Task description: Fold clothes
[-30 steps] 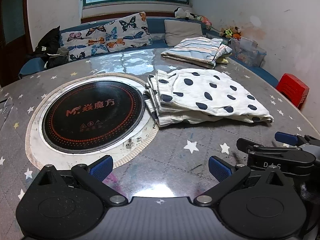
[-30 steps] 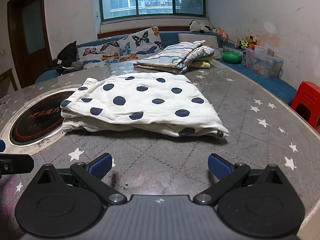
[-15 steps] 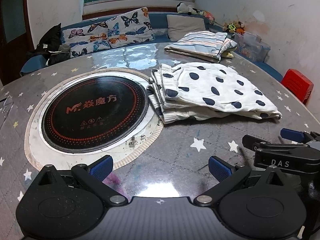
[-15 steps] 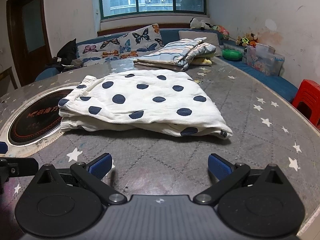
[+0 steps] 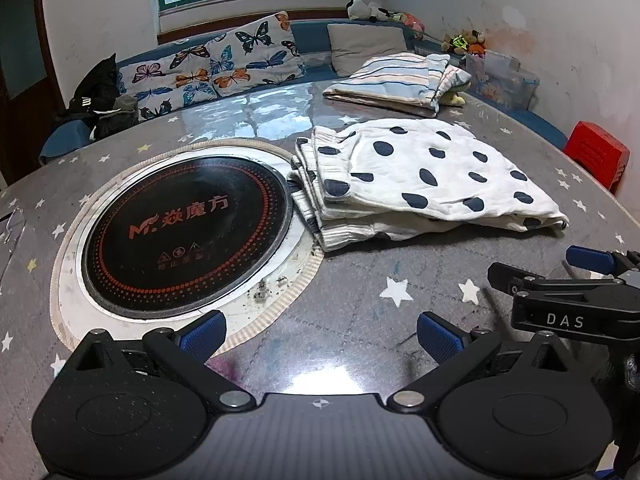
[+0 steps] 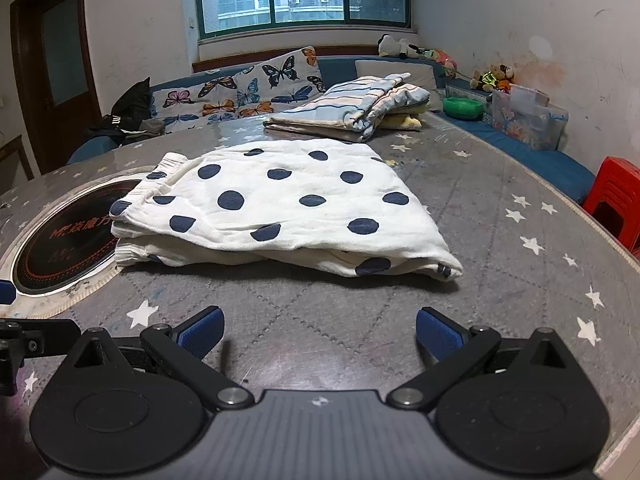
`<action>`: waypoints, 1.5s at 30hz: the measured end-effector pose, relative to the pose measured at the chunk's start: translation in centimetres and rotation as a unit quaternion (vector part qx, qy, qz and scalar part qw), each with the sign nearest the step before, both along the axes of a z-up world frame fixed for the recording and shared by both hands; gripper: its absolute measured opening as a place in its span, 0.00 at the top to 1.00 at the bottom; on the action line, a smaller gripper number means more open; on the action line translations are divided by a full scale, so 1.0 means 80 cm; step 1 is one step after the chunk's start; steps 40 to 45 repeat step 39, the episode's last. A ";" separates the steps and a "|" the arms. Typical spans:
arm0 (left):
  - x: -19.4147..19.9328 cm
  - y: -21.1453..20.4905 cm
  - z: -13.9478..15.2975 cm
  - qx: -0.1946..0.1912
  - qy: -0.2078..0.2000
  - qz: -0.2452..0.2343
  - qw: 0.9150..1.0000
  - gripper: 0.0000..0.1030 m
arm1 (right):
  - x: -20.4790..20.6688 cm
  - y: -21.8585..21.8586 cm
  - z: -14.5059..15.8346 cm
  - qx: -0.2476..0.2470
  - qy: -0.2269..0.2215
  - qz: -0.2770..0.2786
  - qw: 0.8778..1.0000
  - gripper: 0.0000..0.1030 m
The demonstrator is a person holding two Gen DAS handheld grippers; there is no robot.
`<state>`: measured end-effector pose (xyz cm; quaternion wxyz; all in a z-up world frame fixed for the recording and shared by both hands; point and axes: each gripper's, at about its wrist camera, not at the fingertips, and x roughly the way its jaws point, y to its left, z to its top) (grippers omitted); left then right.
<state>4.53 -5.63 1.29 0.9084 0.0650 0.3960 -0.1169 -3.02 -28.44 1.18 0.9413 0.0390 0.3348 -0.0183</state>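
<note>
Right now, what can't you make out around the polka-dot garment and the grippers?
- Polka-dot garment: lower layers hidden by the top fold, both views.
- Yellow item: mostly covered by the striped pile.
- Left gripper: only a sliver at the right view's left edge.
- Cooktop small print: unreadable.

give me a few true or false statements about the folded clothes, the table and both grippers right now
1. The polka-dot garment lies folded on the table. True.
2. The left gripper is clamped on the garment. False: open, holding nothing.
3. The striped folded pile sits beyond the polka-dot garment. True.
4. The right gripper is shut. False: open, short of the garment.
5. The garment covers the round cooktop. False: it lies beside it.
</note>
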 end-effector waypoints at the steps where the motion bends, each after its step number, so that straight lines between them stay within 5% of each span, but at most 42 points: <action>1: 0.000 0.000 0.000 0.002 0.000 0.000 1.000 0.00 | 0.000 0.000 0.000 0.000 0.000 0.001 1.000 0.00; 45: -0.004 0.010 -0.009 -0.015 -0.003 0.010 1.000 0.00 | -0.001 0.007 0.004 -0.010 -0.003 0.012 1.000 0.00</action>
